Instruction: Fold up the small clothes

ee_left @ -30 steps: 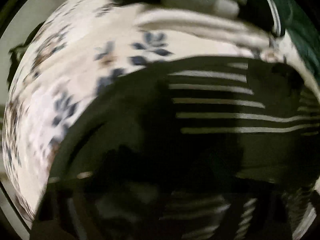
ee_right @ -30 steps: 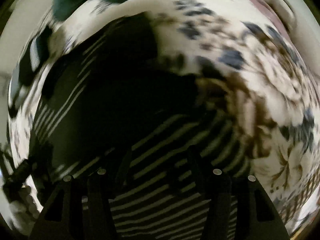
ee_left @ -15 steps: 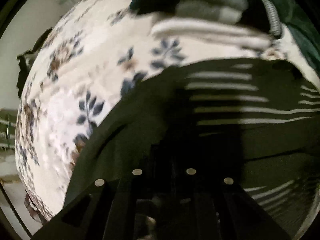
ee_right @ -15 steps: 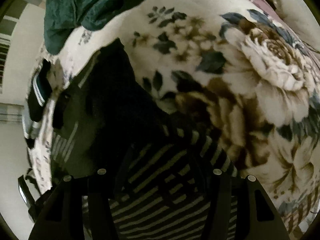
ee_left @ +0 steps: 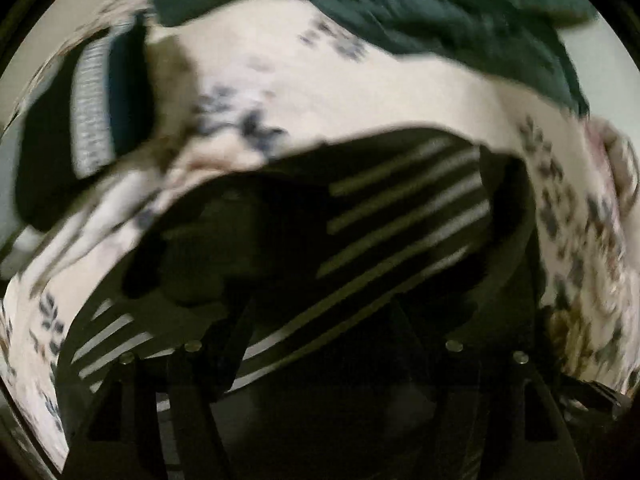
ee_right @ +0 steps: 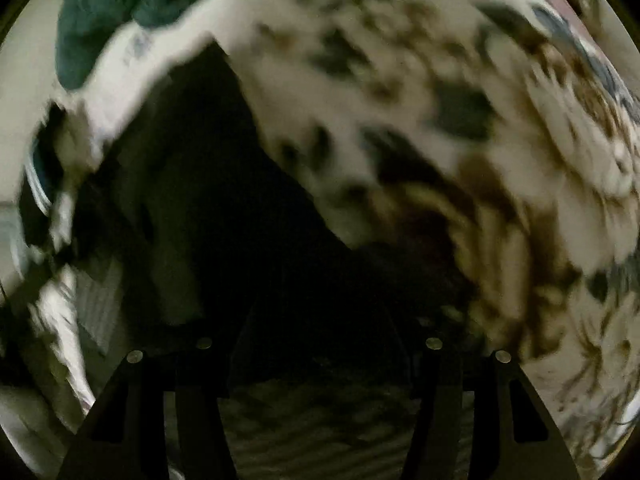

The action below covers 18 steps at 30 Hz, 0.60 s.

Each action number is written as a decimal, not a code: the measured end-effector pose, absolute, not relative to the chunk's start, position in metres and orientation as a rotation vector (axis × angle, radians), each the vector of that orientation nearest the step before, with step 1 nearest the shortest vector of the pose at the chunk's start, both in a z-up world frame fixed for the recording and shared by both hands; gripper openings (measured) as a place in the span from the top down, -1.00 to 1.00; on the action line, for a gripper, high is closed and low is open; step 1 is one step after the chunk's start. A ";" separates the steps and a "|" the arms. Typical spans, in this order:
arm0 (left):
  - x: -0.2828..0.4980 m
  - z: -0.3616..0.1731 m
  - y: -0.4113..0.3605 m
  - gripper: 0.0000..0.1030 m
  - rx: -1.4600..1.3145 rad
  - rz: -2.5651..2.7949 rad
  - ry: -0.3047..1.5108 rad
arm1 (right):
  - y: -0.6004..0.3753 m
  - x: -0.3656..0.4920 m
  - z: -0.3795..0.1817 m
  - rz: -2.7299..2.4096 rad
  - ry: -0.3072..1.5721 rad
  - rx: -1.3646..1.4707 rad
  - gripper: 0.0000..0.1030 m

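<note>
**Two claws over a dark striped garment on a floral blanket**

One small dark garment (ee_left: 400, 208) with pale horizontal stripes lies spread on a cream floral blanket (ee_left: 360, 92), directly ahead of both claws. In the left wrist view the stripes run slantwise across its middle, and a plain dark panel fills its left part. In the right wrist view the same cloth (ee_right: 208, 208) shows as a dark, almost featureless wedge narrowing to a point at the top, with faint stripes low down between the fingers.

The left claw (ee_left: 320, 320) has its jaws set wide apart, with striped fabric lying across the gap; whether it grips the cloth cannot be told. The right claw (ee_right: 320, 320) is likewise spread wide over the fabric, its hold unclear through blur and shadow.

A rumpled dark green cloth (ee_left: 440, 12) lies on the blanket beyond the garment. A folded dark item with a grey ribbed band (ee_left: 92, 100) sits at the left. The blanket looks plush, printed with large brown roses (ee_right: 500, 220) and bluish leaves.
</note>
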State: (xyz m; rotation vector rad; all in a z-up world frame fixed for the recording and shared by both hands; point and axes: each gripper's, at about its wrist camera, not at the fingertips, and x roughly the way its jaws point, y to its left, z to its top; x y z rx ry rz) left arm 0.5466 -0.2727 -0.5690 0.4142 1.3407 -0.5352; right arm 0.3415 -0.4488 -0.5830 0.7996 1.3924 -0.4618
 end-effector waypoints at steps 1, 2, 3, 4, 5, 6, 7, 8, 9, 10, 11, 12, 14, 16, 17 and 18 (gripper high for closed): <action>0.543 -0.572 -0.277 -0.29 0.427 -0.548 1.341 | -0.448 0.334 -0.584 -0.464 1.400 0.793 -0.14; 0.541 -0.576 -0.280 -0.29 0.450 -0.552 1.335 | -0.448 0.322 -0.585 -0.464 1.409 0.799 -0.14; 0.538 -0.580 -0.282 -0.29 0.472 -0.553 1.331 | -0.449 0.316 -0.584 -0.461 1.408 0.812 -0.14; 0.538 -0.583 -0.280 -0.29 0.477 -0.549 1.332 | -0.449 0.313 -0.580 -0.461 1.401 0.822 -0.14; 0.537 -0.584 -0.279 -0.29 0.473 -0.540 1.337 | -0.449 0.312 -0.575 -0.463 1.390 0.831 -0.14; 0.538 -0.583 -0.275 -0.29 0.454 -0.526 1.345 | -0.448 0.315 -0.565 -0.464 1.362 0.831 -0.14; 0.538 -0.579 -0.272 -0.29 0.422 -0.523 1.348 | -0.448 0.318 -0.558 -0.460 1.339 0.821 -0.14; 0.537 -0.572 -0.267 -0.29 0.376 -0.526 1.340 | -0.445 0.324 -0.548 -0.447 1.302 0.801 -0.14; 0.535 -0.566 -0.263 -0.29 0.346 -0.530 1.332 | -0.438 0.336 -0.536 -0.422 1.266 0.755 -0.14; 0.532 -0.562 -0.261 -0.29 0.331 -0.537 1.329 | -0.434 0.343 -0.534 -0.410 1.266 0.728 -0.14; 0.529 -0.561 -0.262 -0.29 0.326 -0.553 1.330 | -0.427 0.352 -0.535 -0.396 1.282 0.690 -0.14; 0.525 -0.564 -0.265 -0.29 0.348 -0.563 1.332 | -0.421 0.359 -0.541 -0.393 1.315 0.654 -0.14; 0.523 -0.580 -0.274 -0.29 0.438 -0.543 1.325 | -0.409 0.369 -0.562 -0.432 1.403 0.564 -0.14; 0.531 -0.602 -0.277 -0.29 0.516 -0.467 1.311 | -0.403 0.367 -0.571 -0.453 1.439 0.508 -0.14; 0.536 -0.606 -0.274 -0.33 0.511 -0.442 1.304 | -0.401 0.364 -0.572 -0.466 1.451 0.492 -0.14; 0.546 -0.608 -0.266 -0.33 0.480 -0.405 1.298 | -0.400 0.358 -0.573 -0.468 1.468 0.497 -0.14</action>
